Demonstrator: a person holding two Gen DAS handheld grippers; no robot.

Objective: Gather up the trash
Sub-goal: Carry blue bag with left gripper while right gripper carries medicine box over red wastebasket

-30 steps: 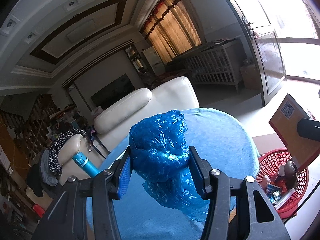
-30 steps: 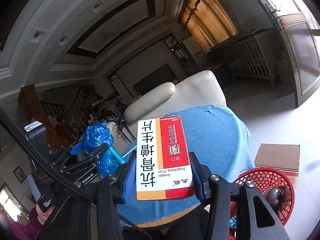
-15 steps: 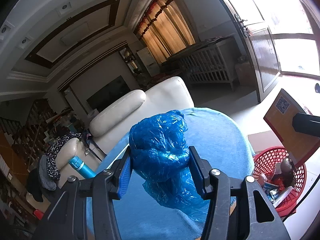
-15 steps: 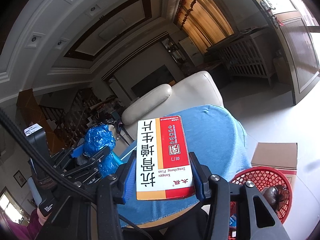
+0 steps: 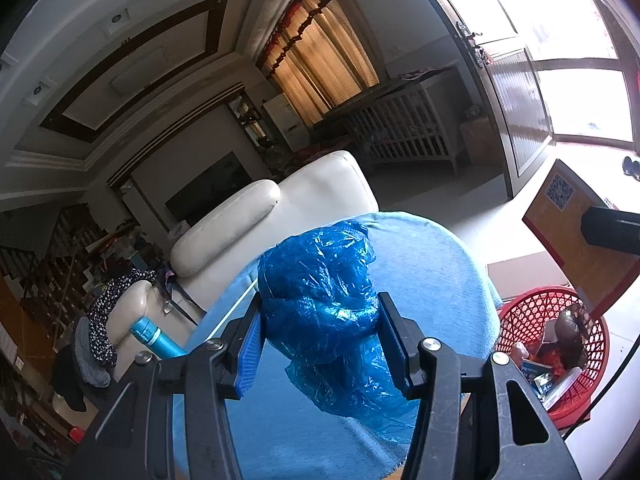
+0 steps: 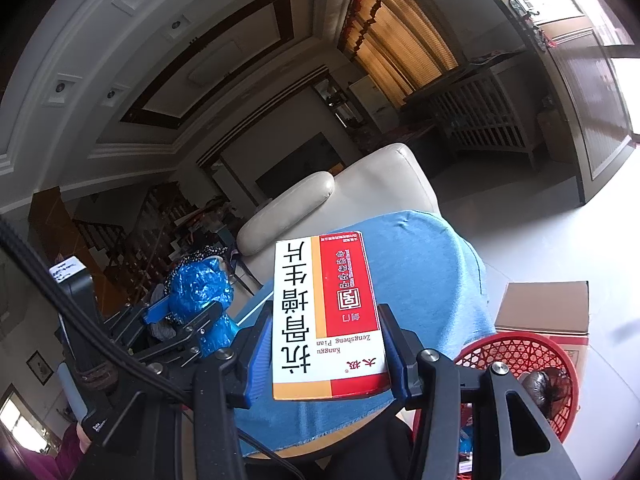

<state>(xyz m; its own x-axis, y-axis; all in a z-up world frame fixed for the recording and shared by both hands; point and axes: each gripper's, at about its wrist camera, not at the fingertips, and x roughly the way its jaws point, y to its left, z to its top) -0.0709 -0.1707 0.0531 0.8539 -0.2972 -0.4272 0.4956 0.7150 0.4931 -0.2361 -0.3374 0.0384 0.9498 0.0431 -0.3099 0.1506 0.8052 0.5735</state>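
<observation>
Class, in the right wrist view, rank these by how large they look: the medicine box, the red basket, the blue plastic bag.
1. medicine box, though nearest the camera
2. red basket, partly hidden
3. blue plastic bag

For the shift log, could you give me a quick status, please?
Left gripper shut on blue bag. Right gripper shut on medicine box. Red basket unobstructed.
</observation>
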